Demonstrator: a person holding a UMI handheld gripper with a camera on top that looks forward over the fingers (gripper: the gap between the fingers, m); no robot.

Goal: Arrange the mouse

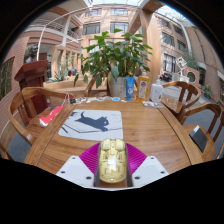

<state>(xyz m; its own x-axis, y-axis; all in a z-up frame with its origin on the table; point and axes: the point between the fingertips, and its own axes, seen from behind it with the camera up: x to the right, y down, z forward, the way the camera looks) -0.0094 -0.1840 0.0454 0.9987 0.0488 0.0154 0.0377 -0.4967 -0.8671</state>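
Mouse held between the gripper fingers, above the near edge of a wooden table.

The gripper (112, 168) appears to pinch the pale mouse (112, 160) by its sides between the magenta pads (92, 158), though contact is hard to confirm. Beyond the fingers lies a grey mouse mat (92, 123) with a dark cat figure. The mouse is likely light, rigid and smooth-shelled; a grip on its flat flanks should resist slipping.

Pale yellow mouse (112, 160), magenta pads (92, 155), grey mat (93, 123) with black cat, brown table (160, 125)

Wooden table (150, 130), wooden chairs (25, 105) around it, potted plant (118, 58), sunlit brick buildings (115, 22) beyond
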